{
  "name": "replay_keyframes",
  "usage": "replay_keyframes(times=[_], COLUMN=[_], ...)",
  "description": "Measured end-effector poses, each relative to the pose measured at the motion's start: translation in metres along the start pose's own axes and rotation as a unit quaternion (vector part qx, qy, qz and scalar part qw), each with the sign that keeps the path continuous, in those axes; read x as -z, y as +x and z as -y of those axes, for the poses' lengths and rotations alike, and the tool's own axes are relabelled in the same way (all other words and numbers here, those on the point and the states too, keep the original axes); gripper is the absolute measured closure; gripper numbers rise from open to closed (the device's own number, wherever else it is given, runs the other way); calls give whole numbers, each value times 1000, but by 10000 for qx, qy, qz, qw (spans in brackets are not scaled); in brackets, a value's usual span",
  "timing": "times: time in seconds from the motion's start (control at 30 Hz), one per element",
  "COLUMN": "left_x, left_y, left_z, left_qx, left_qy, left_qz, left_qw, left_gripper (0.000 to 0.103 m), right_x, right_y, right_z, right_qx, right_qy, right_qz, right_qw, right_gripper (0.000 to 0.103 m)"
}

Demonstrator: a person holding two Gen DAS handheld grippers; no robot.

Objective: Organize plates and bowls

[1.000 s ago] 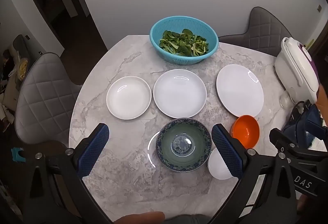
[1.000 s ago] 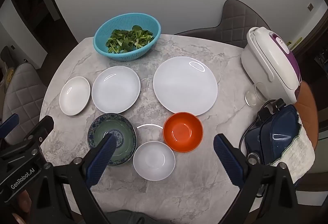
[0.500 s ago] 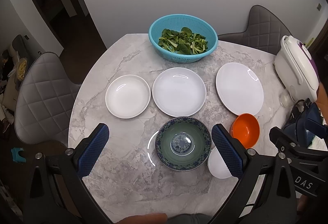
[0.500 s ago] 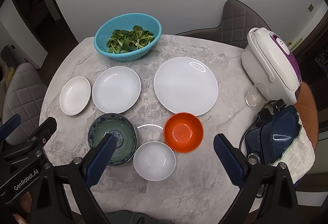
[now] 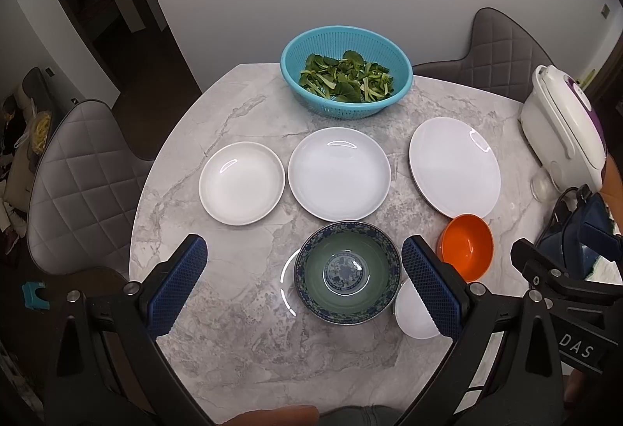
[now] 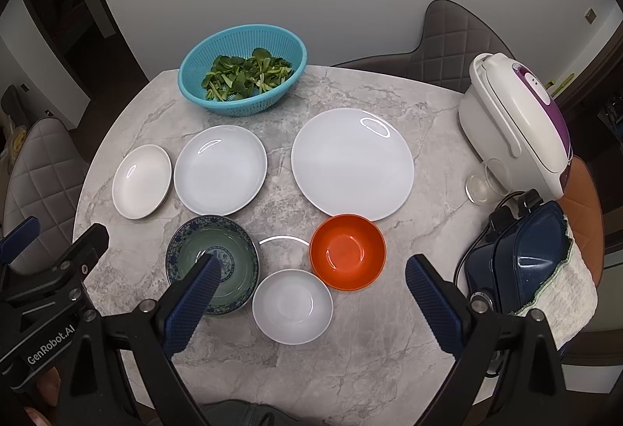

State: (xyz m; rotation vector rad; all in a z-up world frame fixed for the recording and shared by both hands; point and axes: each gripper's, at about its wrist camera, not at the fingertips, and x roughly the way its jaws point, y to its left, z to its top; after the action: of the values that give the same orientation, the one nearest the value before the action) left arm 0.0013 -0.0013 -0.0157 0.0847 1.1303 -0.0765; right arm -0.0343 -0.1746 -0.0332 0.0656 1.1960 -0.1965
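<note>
Both my grippers, left (image 5: 303,284) and right (image 6: 311,295), spread wide, empty, hovering: sized for patterned bowl (image 5: 347,272) and white bowl (image 6: 292,306).

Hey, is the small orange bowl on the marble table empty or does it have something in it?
Empty. The orange bowl stands upright, and the right wrist view shows only its bare glossy inside with light reflections.
</note>
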Motion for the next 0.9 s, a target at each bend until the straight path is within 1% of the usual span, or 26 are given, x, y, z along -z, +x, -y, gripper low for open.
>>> replay_keyframes(times=[0.9], left_x=[0], left_y=[1], left_z=[0], left_qx=[-3], left_qy=[8], left_qz=[-12], left_qw=[10000], left_gripper=[2], right_x=[-2], right_y=[2], right_z=[0], right_qx=[12], right_qy=[-19], right_qz=[-3], right_qw=[10000], right_gripper=[5])
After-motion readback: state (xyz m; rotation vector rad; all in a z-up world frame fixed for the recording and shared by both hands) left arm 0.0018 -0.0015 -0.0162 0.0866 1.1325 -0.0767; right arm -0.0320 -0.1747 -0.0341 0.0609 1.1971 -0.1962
